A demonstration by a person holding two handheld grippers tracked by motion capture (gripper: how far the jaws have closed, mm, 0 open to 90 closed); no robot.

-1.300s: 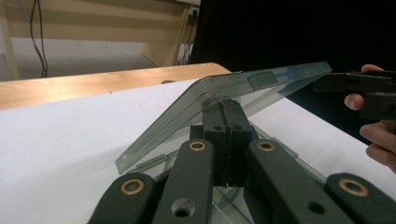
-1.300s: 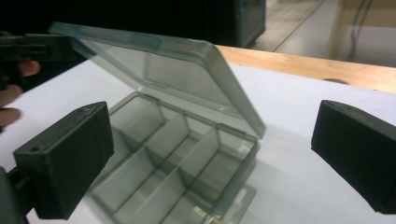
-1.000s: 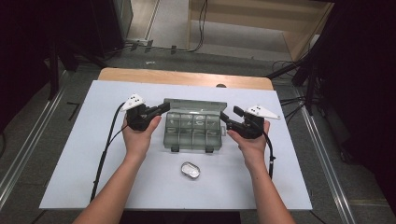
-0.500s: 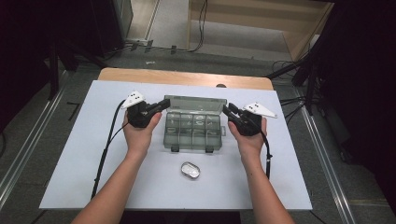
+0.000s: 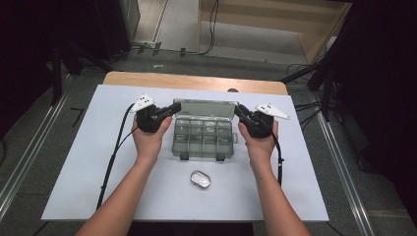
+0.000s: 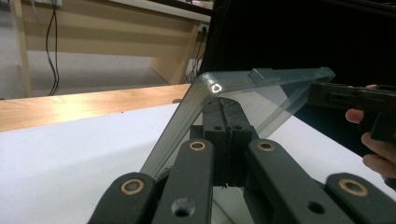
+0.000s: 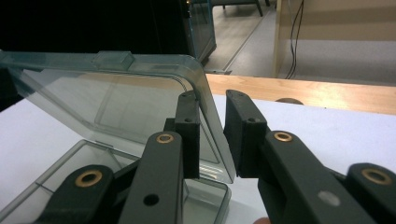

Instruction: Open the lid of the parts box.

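White tabletop (image 5: 88, 162): left gripper (image 5: 169, 109) clamps the box lid (image 5: 204, 109); right gripper (image 5: 241, 112), closing, straddles its edge.

Clear smoky plastic compartment box (image 5: 203, 139) sits mid-table, toward the far edge, lid (image 5: 205, 108) swung up open, compartments look empty.

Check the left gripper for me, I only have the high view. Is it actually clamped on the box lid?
Observer: Yes. The left gripper view shows the left gripper shut on the side edge of the lid.
Operator: And the right?
Observer: The right gripper has just been closing. The lid's edge sits between its jaws, but a gap shows at one pad.
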